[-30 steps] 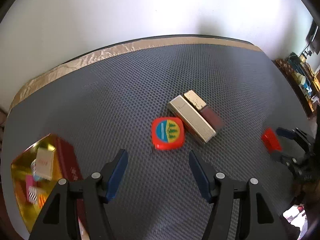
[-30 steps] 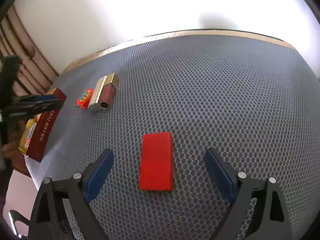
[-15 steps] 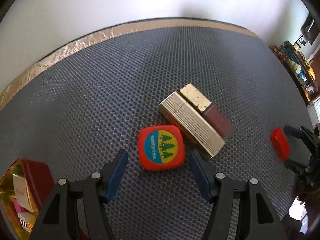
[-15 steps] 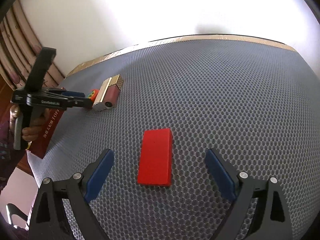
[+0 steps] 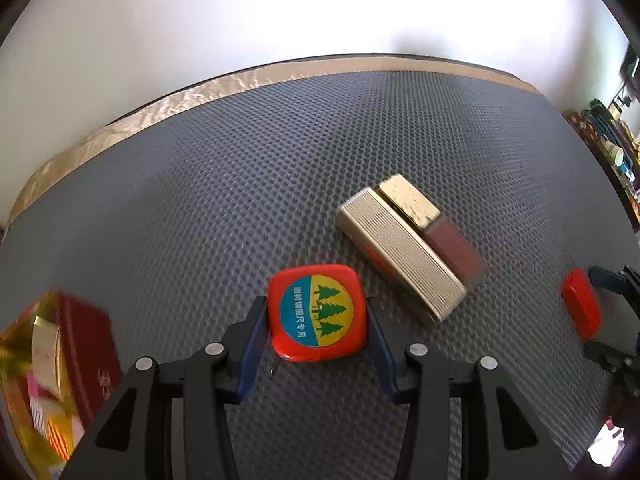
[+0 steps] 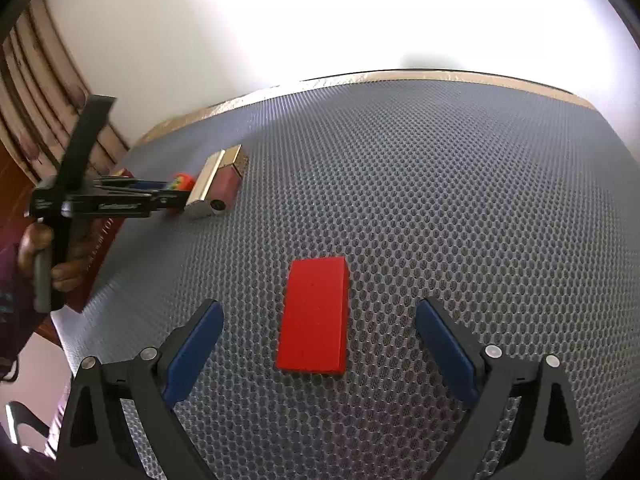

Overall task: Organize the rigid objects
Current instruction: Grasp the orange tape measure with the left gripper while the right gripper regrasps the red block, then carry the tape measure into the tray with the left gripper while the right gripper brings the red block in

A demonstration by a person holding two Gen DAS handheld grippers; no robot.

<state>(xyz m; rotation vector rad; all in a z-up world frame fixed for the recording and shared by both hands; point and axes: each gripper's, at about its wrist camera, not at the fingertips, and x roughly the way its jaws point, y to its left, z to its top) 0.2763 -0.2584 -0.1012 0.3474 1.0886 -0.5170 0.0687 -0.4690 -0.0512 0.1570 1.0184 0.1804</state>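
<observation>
A red tape measure [image 5: 317, 312] with a blue and yellow tree label lies on the grey mat. My left gripper [image 5: 316, 336] has closed in on it, blue pads touching both of its sides. A ribbed beige box [image 5: 400, 254] and a gold-capped dark red bottle [image 5: 434, 226] lie just beyond to the right. A flat red block [image 6: 316, 314] lies between the open fingers of my right gripper [image 6: 318, 354], untouched. In the right wrist view the left gripper [image 6: 120, 200] sits by the tape measure [image 6: 182, 182].
A red and gold tin [image 5: 52, 368] holding small packets stands at the left table edge. The grey honeycomb mat [image 5: 240, 184] covers the table, with a tan strip [image 5: 200, 92] along the far edge under a white wall. Shelving clutter [image 5: 612, 152] stands far right.
My left gripper moved forward onto the tape measure and its fingers closed against its sides. My right gripper stayed open around the red block, shifting only slightly.
</observation>
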